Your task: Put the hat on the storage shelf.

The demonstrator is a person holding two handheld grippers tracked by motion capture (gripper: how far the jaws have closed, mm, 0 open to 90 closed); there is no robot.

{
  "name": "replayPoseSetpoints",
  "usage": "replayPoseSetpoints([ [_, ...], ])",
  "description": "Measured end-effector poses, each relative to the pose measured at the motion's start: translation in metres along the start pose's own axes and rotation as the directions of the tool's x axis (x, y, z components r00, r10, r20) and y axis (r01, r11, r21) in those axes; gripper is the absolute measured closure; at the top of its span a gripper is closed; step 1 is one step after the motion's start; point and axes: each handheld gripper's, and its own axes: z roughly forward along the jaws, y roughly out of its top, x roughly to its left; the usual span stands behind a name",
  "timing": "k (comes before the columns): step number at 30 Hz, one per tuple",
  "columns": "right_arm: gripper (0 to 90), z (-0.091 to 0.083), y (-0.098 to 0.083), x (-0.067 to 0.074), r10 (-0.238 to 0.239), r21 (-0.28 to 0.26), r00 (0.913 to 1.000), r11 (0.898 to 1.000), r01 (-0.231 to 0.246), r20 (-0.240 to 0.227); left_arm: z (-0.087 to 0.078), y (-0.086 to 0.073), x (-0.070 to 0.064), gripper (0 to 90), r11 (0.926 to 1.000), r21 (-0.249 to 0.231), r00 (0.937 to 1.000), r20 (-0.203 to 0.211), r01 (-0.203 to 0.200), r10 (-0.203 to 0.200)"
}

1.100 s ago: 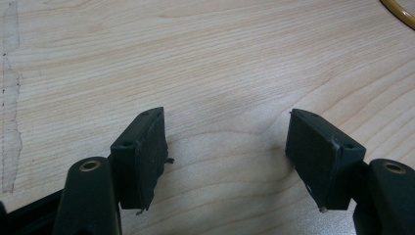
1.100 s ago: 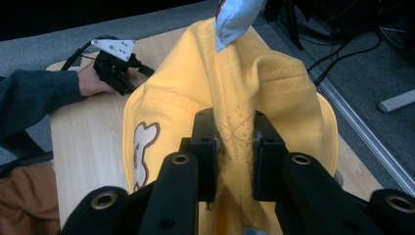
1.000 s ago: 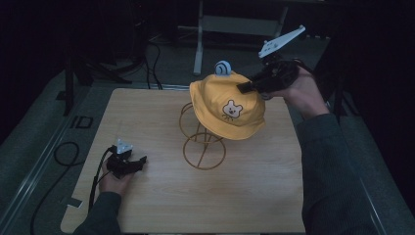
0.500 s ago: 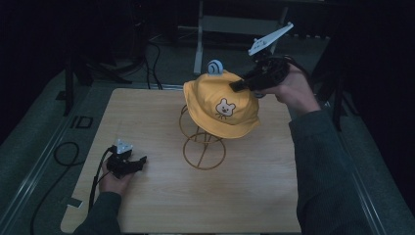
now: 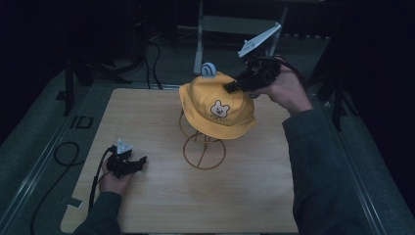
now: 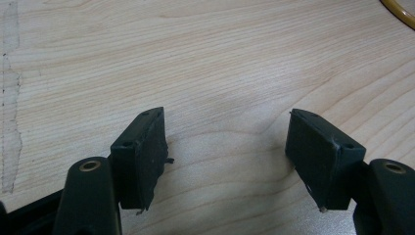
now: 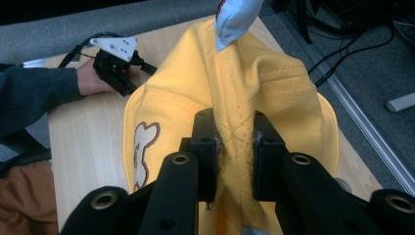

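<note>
dim high view with black surroundings, bright sharp tool views, soft shadows

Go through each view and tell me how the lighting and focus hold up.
High view: dim overall, dark surroundings, only the table and yellow hat read clearly. Left gripper view: bright and even, wood grain crisp, the left hand-held gripper throws soft shadows between its open jaws. Right gripper view: well lit, hat stitching sharp where the right hand-held gripper pinches it; the near jaw arms look slightly soft.
</note>
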Motion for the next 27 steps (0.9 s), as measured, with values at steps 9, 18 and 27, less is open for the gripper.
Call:
replayPoseSetpoints([
  [9, 76.4, 0.014, 0.008, 0.005, -0.016, 0.036, 0.9999, 0.999, 0.016, -0.002, 0.000, 0.000, 0.000, 31.7, 1.0000, 0.000, 1.0000, 0.000, 0.000, 0.000],
  [18, 76.2, 0.028, 0.013, 0.007, -0.028, 0.070, 0.9996, 0.997, 0.028, -0.002, 0.000, 0.000, 0.000, 31.7, 1.0000, 0.001, 1.0000, 0.000, -0.002, 0.002],
  [27, 75.6, 0.039, 0.017, 0.006, -0.020, 0.089, 0.9998, 0.996, 0.021, -0.002, 0.000, 0.000, 0.000, 31.7, 1.0000, 0.000, 1.0000, 0.000, 0.000, 0.000],
])
